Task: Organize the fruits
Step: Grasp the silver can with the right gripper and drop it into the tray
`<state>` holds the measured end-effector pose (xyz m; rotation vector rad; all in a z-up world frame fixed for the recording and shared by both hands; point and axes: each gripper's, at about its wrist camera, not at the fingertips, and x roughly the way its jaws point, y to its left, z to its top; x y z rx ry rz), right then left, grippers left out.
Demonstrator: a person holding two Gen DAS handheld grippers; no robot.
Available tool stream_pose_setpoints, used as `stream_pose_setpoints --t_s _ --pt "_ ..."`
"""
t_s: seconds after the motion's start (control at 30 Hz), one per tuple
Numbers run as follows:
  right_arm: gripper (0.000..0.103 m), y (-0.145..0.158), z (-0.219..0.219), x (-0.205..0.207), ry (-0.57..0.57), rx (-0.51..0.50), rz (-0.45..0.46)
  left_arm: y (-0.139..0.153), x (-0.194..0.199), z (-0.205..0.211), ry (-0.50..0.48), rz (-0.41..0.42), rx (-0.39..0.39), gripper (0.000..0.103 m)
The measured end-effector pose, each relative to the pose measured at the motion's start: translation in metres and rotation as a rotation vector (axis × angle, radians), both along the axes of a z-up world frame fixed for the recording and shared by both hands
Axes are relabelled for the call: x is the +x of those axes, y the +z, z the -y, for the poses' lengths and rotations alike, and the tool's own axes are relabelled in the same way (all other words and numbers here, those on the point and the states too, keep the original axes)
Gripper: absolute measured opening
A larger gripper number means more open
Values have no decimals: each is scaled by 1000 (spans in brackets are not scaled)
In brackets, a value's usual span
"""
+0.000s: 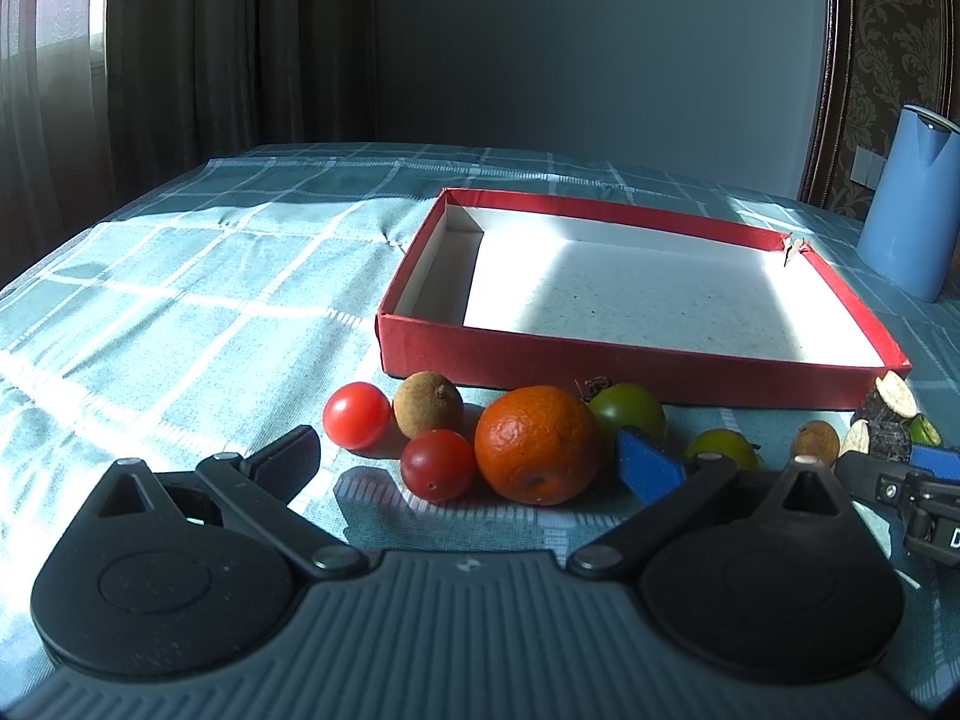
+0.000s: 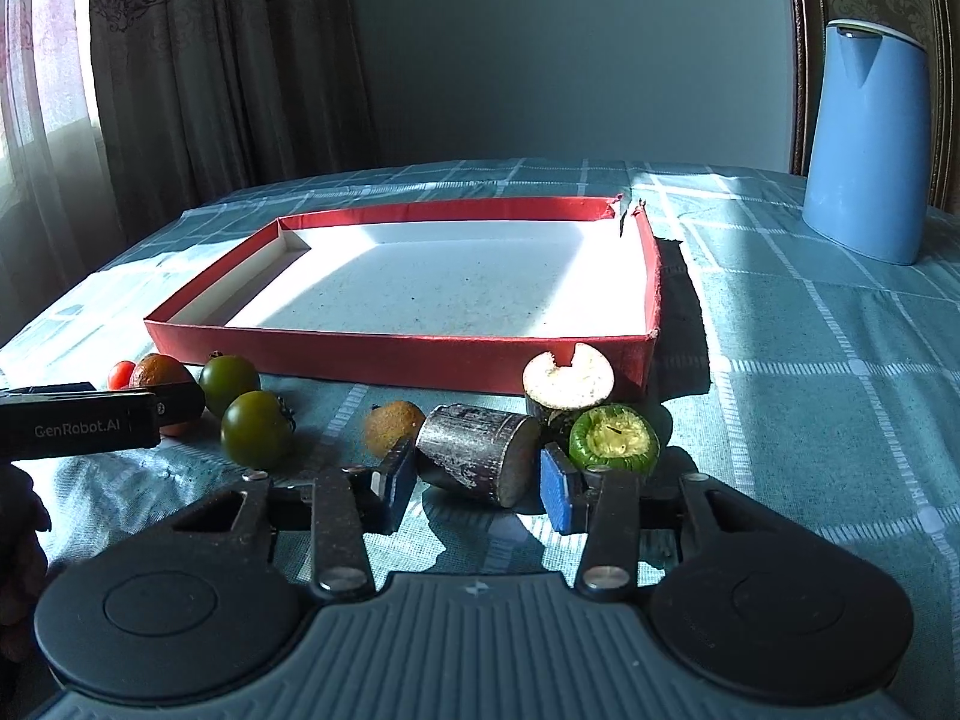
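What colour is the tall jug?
The tall plastic jug is light blue, seen best from the right wrist.

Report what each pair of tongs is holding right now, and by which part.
Nothing is held. The left tongs stand open around the orange and a red cherry tomato; the right tongs stand open either side of the dark sugarcane piece.

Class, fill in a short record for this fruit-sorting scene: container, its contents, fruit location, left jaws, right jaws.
container: red box on checked cloth
contents: no fruit inside
fruit location: all in front of the box, including orange and dark cane piece
left jaws: left gripper open, either side of the orange
right jaws: right gripper open, flanking the cane piece
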<state>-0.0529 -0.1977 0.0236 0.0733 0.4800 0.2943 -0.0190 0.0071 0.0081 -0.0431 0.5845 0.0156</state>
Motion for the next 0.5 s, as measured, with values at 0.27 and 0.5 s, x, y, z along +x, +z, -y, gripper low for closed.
stream_pose_setpoints --t_s 0.27,0.5 --pt "41 3 6 -4 25 41 27 0 0 0 0 0 0 103" --pt "41 17 9 -25 65 89 96 0 0 -2 3 -1 -1 103"
